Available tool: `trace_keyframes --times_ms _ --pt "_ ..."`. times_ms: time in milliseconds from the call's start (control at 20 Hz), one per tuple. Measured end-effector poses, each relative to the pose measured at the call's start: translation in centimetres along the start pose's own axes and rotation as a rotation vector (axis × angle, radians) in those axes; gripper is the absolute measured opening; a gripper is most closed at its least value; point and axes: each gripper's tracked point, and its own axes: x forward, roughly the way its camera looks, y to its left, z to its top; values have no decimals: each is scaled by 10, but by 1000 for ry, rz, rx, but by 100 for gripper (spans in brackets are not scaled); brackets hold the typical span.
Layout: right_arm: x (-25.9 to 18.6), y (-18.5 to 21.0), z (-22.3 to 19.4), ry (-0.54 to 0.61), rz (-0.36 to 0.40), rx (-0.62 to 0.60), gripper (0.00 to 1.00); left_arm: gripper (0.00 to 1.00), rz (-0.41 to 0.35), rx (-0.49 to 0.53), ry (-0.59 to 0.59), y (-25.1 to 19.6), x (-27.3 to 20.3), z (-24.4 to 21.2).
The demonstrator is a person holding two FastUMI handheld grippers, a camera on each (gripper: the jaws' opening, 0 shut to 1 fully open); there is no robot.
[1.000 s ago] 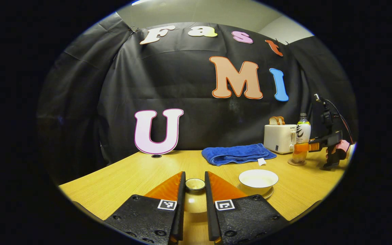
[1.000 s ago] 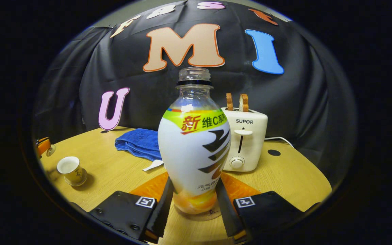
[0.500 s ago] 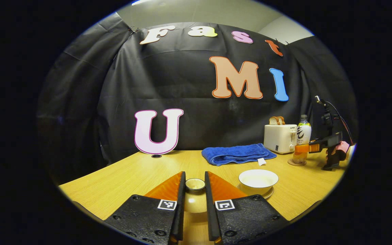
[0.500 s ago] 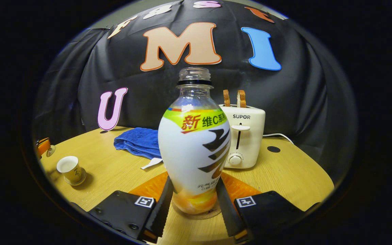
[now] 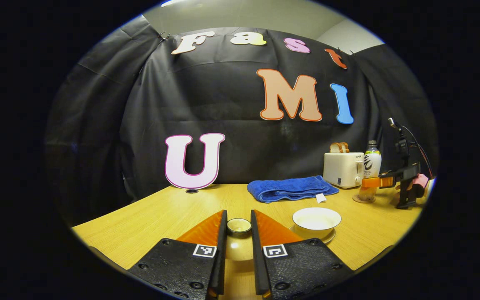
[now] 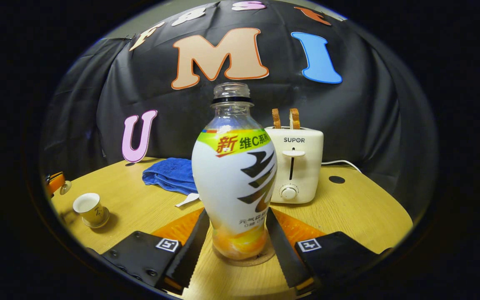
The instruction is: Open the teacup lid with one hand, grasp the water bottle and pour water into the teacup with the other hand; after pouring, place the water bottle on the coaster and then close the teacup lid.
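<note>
Pale wood tabletop (image 5: 173,208) carries everything. The left hand-held gripper (image 5: 238,233) pinches the teacup lid (image 5: 239,226), with the open teacup (image 5: 316,221) just to its right. The right hand-held gripper (image 6: 233,233) stands spread around the upright water bottle (image 6: 233,175) on its coaster (image 6: 265,260), fingers apparently apart from it.

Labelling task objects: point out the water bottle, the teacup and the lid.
water bottle (image 6: 233,175): right gripper view, middle of its label.
teacup (image 5: 316,221): left gripper view, its white bowl wall.
lid (image 5: 239,225): left gripper view, the knob on top.
</note>
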Motion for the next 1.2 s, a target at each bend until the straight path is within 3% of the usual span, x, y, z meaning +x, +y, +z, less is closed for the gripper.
trace_keyframes --times_ms 100,750,1000,1100,1200 --pt "-3 -1 -2 -3 2 -1 94 26 0 0 0 0 1 1" --pt "-50 5 -3 -74 -2 -5 92 26 -10 -2 -1 -3 5 0" --pt "-75 -1 1 -134 -43 4 97 26 -31 -2 4 -11 13 -1" --pt "-85 -2 4 -164 -58 7 92 26 -32 -2 4 -13 16 -1" --pt "-94 -4 8 -199 -75 7 94 26 -35 -3 4 -16 18 -1"
